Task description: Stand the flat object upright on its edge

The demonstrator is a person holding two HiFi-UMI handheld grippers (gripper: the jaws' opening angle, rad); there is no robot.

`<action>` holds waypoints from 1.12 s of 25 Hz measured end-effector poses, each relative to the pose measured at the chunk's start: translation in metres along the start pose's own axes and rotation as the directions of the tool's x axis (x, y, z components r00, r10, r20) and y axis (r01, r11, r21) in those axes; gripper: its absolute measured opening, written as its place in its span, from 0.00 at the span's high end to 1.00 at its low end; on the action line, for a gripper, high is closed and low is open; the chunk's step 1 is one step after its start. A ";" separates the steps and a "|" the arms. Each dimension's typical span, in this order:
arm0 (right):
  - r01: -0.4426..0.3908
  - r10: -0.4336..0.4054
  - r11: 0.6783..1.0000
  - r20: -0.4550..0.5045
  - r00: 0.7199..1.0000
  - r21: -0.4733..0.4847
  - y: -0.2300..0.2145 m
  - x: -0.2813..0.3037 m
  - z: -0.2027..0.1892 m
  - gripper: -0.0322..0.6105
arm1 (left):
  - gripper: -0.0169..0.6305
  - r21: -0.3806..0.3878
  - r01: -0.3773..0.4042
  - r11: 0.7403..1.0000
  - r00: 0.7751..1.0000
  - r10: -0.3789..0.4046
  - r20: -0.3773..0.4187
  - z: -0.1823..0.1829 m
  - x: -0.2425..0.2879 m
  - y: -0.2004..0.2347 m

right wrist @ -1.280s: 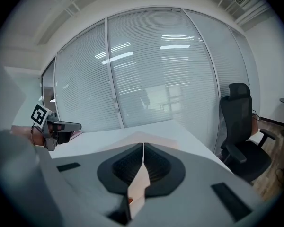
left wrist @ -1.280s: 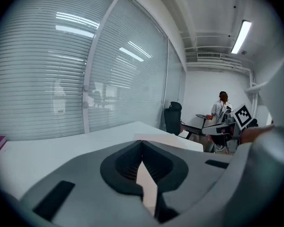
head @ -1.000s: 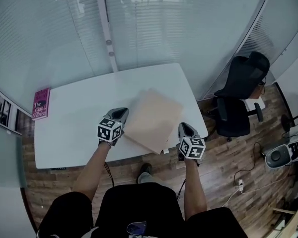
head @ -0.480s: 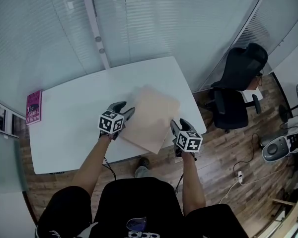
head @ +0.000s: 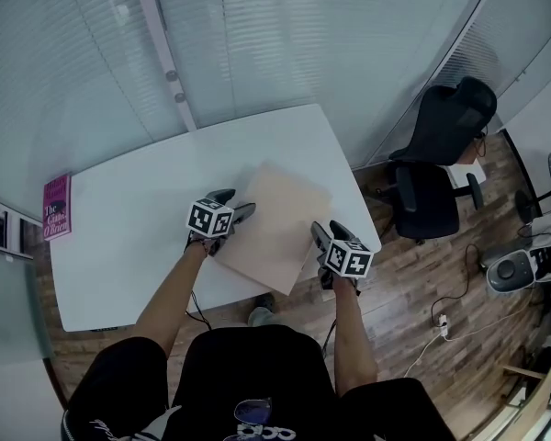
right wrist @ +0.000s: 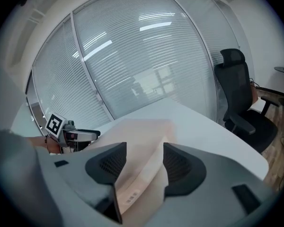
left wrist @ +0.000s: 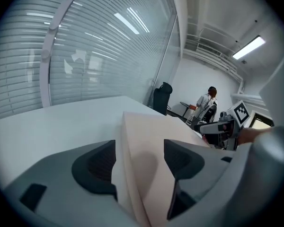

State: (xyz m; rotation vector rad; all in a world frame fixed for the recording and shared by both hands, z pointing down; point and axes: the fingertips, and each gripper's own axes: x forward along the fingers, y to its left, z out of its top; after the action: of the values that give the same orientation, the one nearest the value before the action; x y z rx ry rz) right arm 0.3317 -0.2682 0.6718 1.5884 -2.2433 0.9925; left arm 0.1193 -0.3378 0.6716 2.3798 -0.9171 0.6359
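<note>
The flat object is a thin beige board [head: 277,219] lying on the white table [head: 138,209], its near corner reaching the table's front edge. My left gripper [head: 239,211] is at the board's left edge. Its jaws are opening, with the board's corner [left wrist: 149,136] between them and a gap at the right pad. My right gripper [head: 323,235] is at the board's right edge. Its jaws are opening too, and the board's edge [right wrist: 137,141] runs between them. Each gripper shows in the other's view: the right gripper [left wrist: 222,129] and the left gripper [right wrist: 68,135].
A pink book [head: 56,206] lies at the table's far left corner. A black office chair [head: 441,163] stands right of the table on the wood floor. A glass wall with blinds [head: 257,44] runs behind. Cables and a round device [head: 519,272] lie at the right.
Both grippers' jaws have gone from shut on the board's edges to spread apart. The board's near side has settled lower onto the table. The hands have shifted a little.
</note>
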 end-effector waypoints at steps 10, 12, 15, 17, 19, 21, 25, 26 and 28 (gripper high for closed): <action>-0.060 0.064 0.996 -0.071 0.995 0.061 -0.006 0.026 -0.007 0.58 | 0.51 -0.048 0.089 0.995 0.991 -0.093 -0.096 -0.003 0.032 0.001; -0.069 0.075 0.995 -0.080 0.994 0.074 -0.007 0.027 -0.007 0.58 | 0.51 -0.072 0.104 0.992 0.989 -0.111 -0.101 -0.005 0.033 -0.001; -0.076 0.083 0.993 -0.082 0.993 0.086 -0.007 0.029 -0.006 0.58 | 0.51 -0.097 0.113 0.989 0.988 -0.122 -0.096 -0.005 0.033 -0.003; -0.079 0.085 0.993 -0.077 0.993 0.085 -0.006 0.031 -0.002 0.58 | 0.51 -0.099 0.110 0.989 0.989 -0.119 -0.091 -0.003 0.033 -0.002; -0.077 0.082 0.994 -0.078 0.994 0.073 -0.004 0.032 0.001 0.58 | 0.51 -0.097 0.102 0.990 0.990 -0.110 -0.086 -0.001 0.031 -0.001; -0.077 0.082 0.995 -0.077 0.994 0.059 -0.002 0.033 0.005 0.58 | 0.51 -0.094 0.092 0.991 0.992 -0.100 -0.078 0.001 0.029 0.001; -0.085 0.087 0.996 -0.064 0.994 0.032 0.004 0.035 0.015 0.58 | 0.51 -0.090 0.083 0.993 0.994 -0.088 -0.059 0.007 0.022 0.003; -0.088 0.089 0.996 -0.058 0.994 0.025 0.007 0.036 0.018 0.58 | 0.51 -0.087 0.077 0.993 0.995 -0.082 -0.053 0.010 0.019 0.004; -0.094 0.094 0.996 -0.044 0.995 0.011 0.013 0.037 0.027 0.58 | 0.51 -0.080 0.066 0.995 0.997 -0.069 -0.032 0.016 0.011 0.007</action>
State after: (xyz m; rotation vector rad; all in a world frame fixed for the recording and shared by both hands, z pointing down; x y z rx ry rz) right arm 0.3109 -0.3105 0.6659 1.4610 -2.3058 1.0523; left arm 0.1257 -0.3575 0.6676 2.3123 -0.8277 0.6025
